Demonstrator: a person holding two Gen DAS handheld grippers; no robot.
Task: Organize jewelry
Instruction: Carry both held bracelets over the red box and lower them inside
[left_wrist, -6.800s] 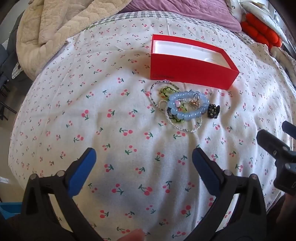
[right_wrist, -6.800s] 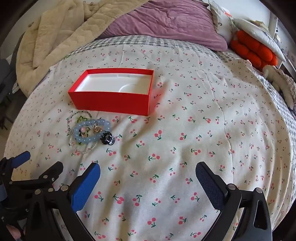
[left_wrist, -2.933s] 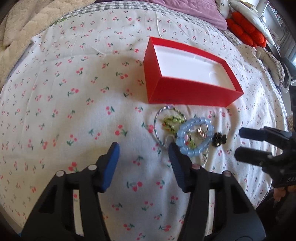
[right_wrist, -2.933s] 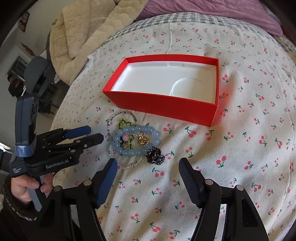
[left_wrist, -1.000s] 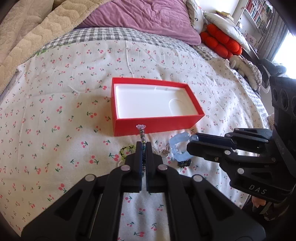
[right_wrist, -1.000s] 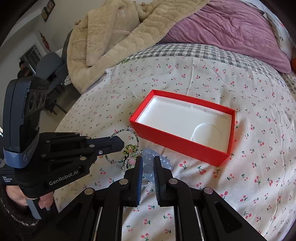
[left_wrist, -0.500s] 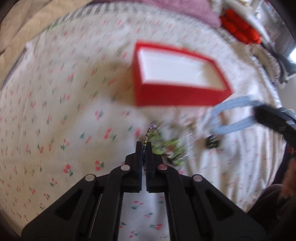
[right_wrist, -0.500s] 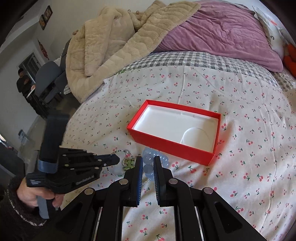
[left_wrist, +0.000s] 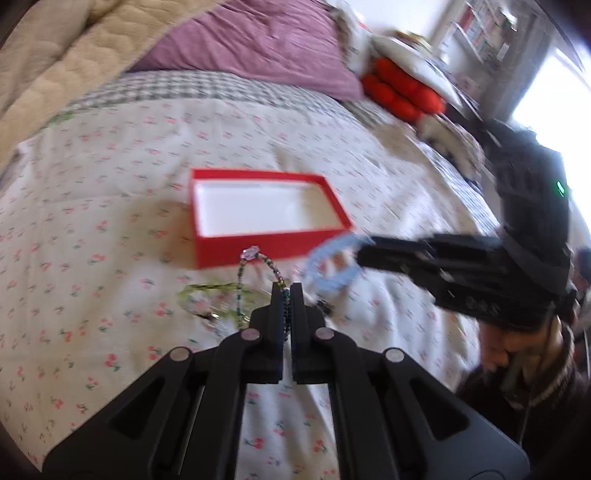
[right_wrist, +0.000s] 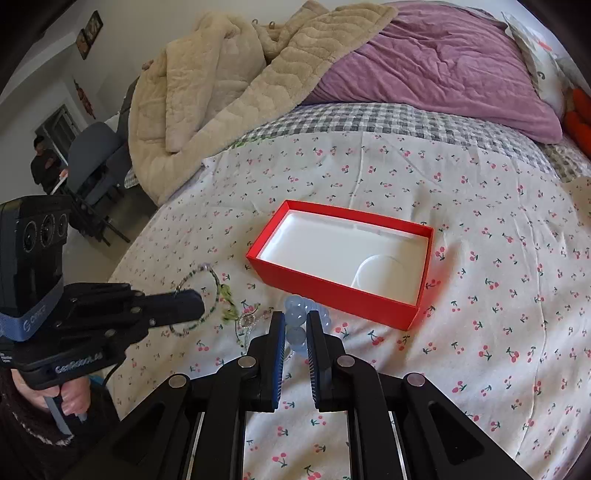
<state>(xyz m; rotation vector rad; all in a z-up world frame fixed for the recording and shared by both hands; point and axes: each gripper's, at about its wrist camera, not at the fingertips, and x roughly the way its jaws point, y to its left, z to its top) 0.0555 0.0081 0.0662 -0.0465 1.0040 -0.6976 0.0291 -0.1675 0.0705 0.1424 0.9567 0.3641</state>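
Observation:
An open red box (left_wrist: 258, 243) with a white inside lies on the cherry-print bedspread; it also shows in the right wrist view (right_wrist: 325, 288). My left gripper (left_wrist: 286, 290) is shut on a thin beaded bracelet (left_wrist: 258, 260) and holds it lifted just in front of the box; the bracelet also shows in the right wrist view (right_wrist: 212, 280). My right gripper (right_wrist: 295, 321) is shut on a pale blue bead bracelet (right_wrist: 297, 312), lifted beside the box's near right corner (left_wrist: 332, 264). More jewelry, with a green piece (right_wrist: 229, 310), lies on the spread below.
A beige quilt (right_wrist: 221, 81) and a purple pillow (right_wrist: 443, 62) lie at the far end of the bed. Red-orange cushions (left_wrist: 402, 92) sit at the far right. A chair (right_wrist: 96, 155) stands off the bed's left side.
Both grippers closed on their bracelets and lifted them off the spread. In the last half second my left gripper rose and tilted up, with the beaded bracelet in it.

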